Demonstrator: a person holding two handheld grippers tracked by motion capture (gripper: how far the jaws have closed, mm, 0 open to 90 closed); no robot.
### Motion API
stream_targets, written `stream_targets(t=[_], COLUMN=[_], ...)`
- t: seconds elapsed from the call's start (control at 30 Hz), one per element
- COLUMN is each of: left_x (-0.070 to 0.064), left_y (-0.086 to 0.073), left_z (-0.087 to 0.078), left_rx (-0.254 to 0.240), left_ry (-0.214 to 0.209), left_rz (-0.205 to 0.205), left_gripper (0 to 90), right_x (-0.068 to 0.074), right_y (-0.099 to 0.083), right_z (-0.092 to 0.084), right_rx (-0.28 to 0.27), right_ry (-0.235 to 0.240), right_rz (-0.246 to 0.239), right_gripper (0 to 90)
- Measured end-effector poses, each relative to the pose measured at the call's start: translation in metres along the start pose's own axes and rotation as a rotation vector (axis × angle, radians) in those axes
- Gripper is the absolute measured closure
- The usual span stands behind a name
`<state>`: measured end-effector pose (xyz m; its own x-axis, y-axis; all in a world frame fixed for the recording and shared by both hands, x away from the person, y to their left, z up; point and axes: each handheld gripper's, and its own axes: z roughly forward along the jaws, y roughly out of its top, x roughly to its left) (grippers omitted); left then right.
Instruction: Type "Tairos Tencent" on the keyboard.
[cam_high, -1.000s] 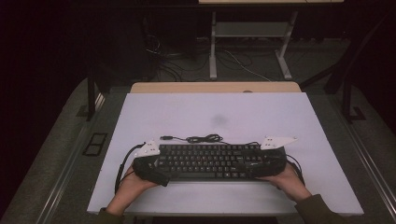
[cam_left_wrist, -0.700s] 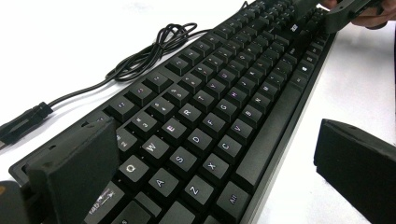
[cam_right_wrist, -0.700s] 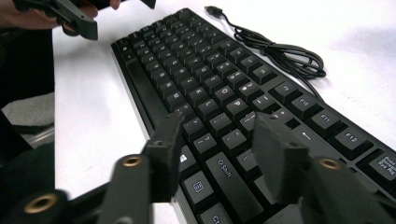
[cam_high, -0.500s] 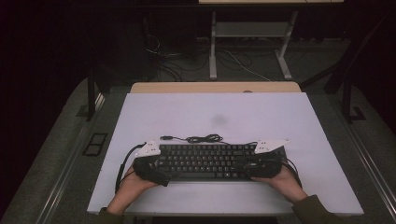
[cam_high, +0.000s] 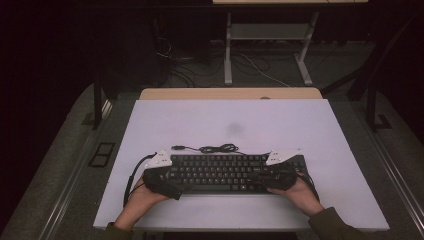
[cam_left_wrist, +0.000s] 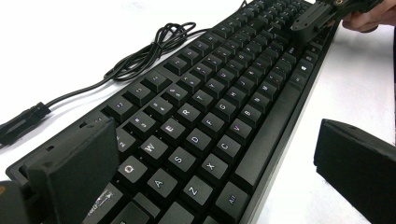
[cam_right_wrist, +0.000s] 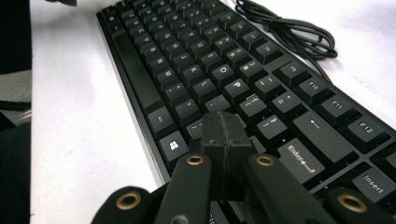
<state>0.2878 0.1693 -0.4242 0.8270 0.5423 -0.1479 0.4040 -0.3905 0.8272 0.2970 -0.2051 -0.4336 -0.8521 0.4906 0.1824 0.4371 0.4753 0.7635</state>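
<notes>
High view: flat black plastic keyboard (cam_high: 225, 172)

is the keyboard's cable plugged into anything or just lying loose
Loose. The keyboard's cable lies bunched on the table, its plug free.

On the table (cam_high: 340, 145), the cable (cam_high: 215, 148) lies just behind the keyboard (cam_high: 225, 172).
</notes>
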Motion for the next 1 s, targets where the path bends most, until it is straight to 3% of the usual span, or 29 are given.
stream_targets(t=[0.33,1.0], left_x=[-0.0002,0.0012], left_y=[0.0002,0.0059], left_z=[0.0001,0.0071], left_rx=[0.002,0.004], left_ry=[-0.001,0.008], left_rz=[0.003,0.013], left_gripper=[0.0,0.0], right_x=[-0.0013,-0.0011], right_y=[-0.0024,-0.0036], right_z=[0.0046,0.0067], right_rx=[0.039,0.052], right_ry=[-0.012,-0.016], right_rz=[-0.004,-0.001], right_gripper=[89.3,89.4])
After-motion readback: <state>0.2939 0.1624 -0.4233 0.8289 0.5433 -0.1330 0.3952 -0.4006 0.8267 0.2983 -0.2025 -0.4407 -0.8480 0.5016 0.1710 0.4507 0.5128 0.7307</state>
